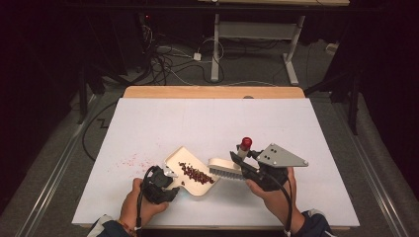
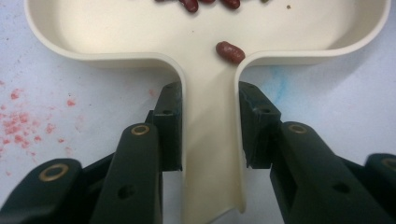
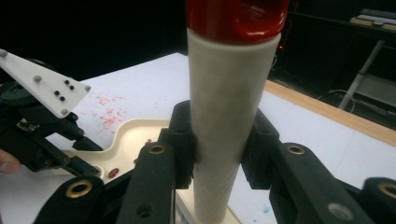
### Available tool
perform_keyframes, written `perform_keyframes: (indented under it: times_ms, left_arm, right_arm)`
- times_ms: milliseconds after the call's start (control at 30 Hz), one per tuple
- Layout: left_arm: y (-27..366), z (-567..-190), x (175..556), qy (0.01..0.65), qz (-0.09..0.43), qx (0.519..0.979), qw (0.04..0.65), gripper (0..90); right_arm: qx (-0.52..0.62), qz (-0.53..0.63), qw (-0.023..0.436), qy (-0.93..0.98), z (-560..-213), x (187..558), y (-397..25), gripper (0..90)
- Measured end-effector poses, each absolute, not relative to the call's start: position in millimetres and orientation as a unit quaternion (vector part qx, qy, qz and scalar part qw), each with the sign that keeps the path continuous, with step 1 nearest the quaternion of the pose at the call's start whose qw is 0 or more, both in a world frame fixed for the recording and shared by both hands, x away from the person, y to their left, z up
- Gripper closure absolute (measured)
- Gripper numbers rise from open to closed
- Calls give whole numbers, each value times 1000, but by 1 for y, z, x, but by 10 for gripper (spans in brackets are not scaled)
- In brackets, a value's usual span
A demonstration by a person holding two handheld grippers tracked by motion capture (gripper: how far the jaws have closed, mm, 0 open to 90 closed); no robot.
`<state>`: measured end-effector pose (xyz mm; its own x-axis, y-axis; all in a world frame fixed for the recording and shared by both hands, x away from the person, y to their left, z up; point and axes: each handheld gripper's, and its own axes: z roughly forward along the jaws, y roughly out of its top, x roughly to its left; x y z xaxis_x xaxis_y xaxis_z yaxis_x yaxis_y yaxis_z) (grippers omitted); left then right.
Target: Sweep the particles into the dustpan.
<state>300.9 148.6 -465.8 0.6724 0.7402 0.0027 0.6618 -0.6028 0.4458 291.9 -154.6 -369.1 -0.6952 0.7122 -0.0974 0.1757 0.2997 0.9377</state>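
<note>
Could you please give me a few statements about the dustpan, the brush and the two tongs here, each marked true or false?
1. The left tongs grip the dustpan by its handle. True.
2. The right tongs hold a sponge. False: they clamp the handle of the brush, which is cream with a red tip.
3. Red beans lie inside the dustpan. True.
4. The dustpan is bright blue. False: it is cream.
5. The brush's bristle head sits at the far edge of the table. False: it is at the dustpan's open edge, near the person.
</note>
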Motion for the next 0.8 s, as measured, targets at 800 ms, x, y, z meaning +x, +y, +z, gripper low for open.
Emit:
perform_keyframes:
  times_ms: [800]
  left_arm:
    - [155,-469,304,392,79,886,233,635]
  right_arm:
    - [289,515,249,768,-373,293,-149,698]
